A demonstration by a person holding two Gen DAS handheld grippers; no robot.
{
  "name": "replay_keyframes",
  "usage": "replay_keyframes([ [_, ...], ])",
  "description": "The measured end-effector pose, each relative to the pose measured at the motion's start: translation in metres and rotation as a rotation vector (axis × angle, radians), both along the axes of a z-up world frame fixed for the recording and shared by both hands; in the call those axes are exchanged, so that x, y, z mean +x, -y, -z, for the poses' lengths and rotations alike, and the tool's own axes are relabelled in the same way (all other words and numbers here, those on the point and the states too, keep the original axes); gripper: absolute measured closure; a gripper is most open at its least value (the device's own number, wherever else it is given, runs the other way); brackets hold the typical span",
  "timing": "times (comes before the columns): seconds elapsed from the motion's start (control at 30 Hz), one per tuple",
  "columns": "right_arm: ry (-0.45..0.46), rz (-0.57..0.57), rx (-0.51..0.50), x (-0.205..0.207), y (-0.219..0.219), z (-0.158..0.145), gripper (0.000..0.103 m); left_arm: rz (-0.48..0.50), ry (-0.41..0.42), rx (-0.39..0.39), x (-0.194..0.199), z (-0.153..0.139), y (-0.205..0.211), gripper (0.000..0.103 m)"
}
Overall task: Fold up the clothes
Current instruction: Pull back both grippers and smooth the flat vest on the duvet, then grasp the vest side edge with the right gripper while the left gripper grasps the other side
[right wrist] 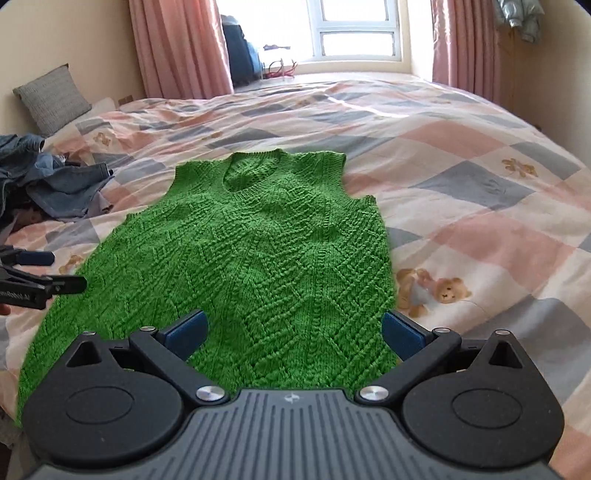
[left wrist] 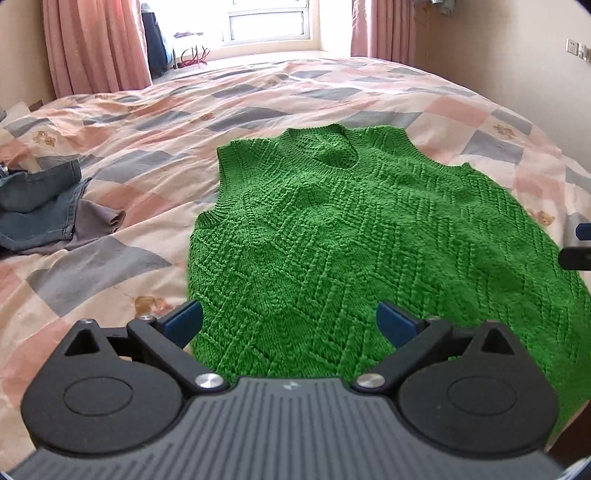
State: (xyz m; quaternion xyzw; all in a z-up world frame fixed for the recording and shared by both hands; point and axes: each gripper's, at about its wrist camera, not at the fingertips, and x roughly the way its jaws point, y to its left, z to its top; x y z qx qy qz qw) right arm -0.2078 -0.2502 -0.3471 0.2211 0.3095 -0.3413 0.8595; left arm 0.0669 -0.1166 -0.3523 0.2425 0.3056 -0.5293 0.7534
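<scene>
**Both grippers spread wide over the hem of a green knit vest**

The left gripper [left wrist: 290, 326] has its jaws wide apart with nothing between them; its blue pads [left wrist: 183, 322] sit above the near left part of the green knit vest [left wrist: 332, 236], the left pad over the vest's left edge. The right gripper [right wrist: 293, 330] is likewise spread wide and empty, its right blue pad [right wrist: 400, 334] above the vest's near right edge and its left pad over the knit itself. Whether either gripper touches the fabric cannot be told.

The vest lies flat and front up on the bed, hem toward the cameras, round neckline [right wrist: 251, 175] and armholes at the far end. In the right wrist view the tip of the left gripper shows at the left margin, beside the vest's left edge.

Under the vest is a patchwork quilt [right wrist: 480, 184] in pink, grey and cream squares with printed teddy bears [right wrist: 436, 290]. A heap of denim clothes [left wrist: 40, 206] lies on the quilt to the left, apart from the vest. A grey cushion [right wrist: 51, 98] leans on the left wall. Pink curtains [right wrist: 177, 48] frame a bright window [right wrist: 356, 33] beyond the bed.
</scene>
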Motion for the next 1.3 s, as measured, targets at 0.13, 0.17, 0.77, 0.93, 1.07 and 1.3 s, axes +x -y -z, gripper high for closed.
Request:
replay_keyframes([
  [0.13, 0.073, -0.005, 0.030, 0.000, 0.014, 0.004, 0.000, 0.007, -0.003, 0.008, 0.010, 0.003, 0.008, 0.004],
  [0.17, 0.089, -0.012, 0.032, 0.001, 0.018, 0.005, 0.001, 0.014, 0.000, 0.009, 0.013, 0.003, 0.010, 0.004],
  [0.77, 0.112, -0.195, 0.160, 0.066, 0.215, 0.015, 0.054, 0.083, -0.373, -0.102, 0.197, 0.014, 0.128, 0.005],
  [0.93, 0.083, -0.173, 0.149, 0.102, 0.268, 0.037, 0.056, 0.066, -0.403, -0.102, 0.237, 0.046, 0.175, 0.005],
  [1.07, 0.106, -0.143, 0.203, 0.123, 0.306, 0.060, 0.053, 0.049, -0.466, -0.126, 0.261, 0.067, 0.203, 0.005],
  [1.3, 0.231, -0.106, 0.317, 0.141, 0.338, 0.085, 0.053, 0.102, -0.544, -0.149, 0.266, 0.087, 0.237, 0.012],
])
